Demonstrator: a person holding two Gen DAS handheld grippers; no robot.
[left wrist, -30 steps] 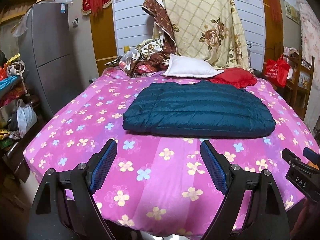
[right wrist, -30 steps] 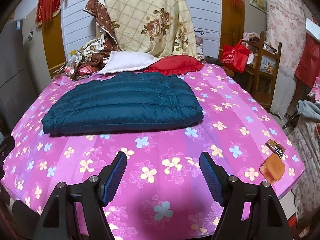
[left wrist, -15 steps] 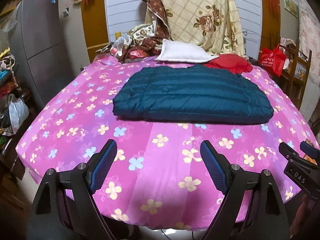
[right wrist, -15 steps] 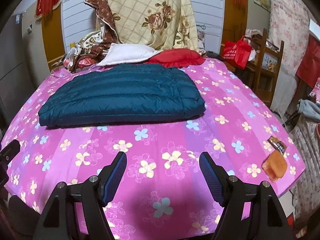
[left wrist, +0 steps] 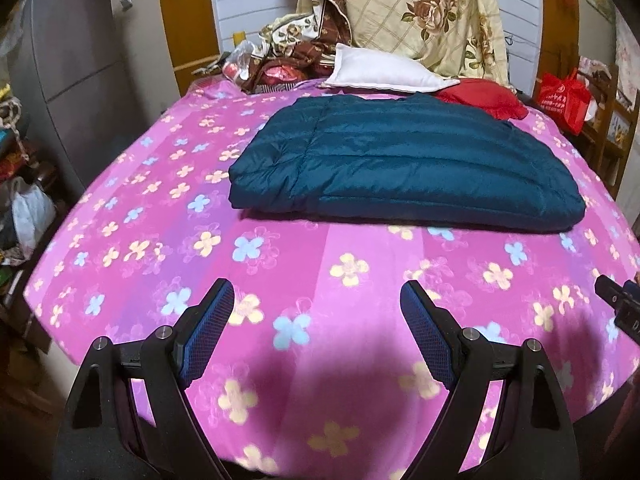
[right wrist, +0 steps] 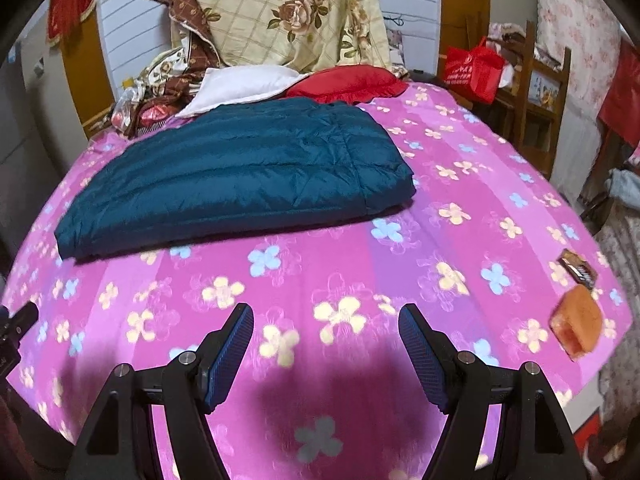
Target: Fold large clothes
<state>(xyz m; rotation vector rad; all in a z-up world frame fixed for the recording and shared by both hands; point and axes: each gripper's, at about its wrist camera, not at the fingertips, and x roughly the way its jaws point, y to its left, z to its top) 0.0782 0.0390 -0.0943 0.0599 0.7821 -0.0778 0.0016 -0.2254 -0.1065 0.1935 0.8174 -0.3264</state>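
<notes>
A dark teal quilted down jacket point(left wrist: 404, 160) lies folded flat in a wide rectangle on the pink flowered bed point(left wrist: 304, 280); it also shows in the right wrist view point(right wrist: 240, 176). My left gripper point(left wrist: 318, 300) is open and empty above the near part of the bed, short of the jacket's front edge. My right gripper point(right wrist: 326, 324) is open and empty too, also short of the jacket. The tip of the right gripper shows at the left view's right edge point(left wrist: 618, 300).
A white pillow point(left wrist: 384, 74), a red pillow point(left wrist: 484, 98) and a flowered quilt point(left wrist: 420, 12) sit at the bed's head. An orange packet point(right wrist: 578, 326) lies near the bed's right edge. A grey fridge point(left wrist: 76, 72) stands left; a wooden chair with a red bag point(right wrist: 474, 66) stands right.
Both grippers have moved forward over the bed and tilted down, so the jacket looks nearer and larger. The jacket has not moved. Both stay open.
</notes>
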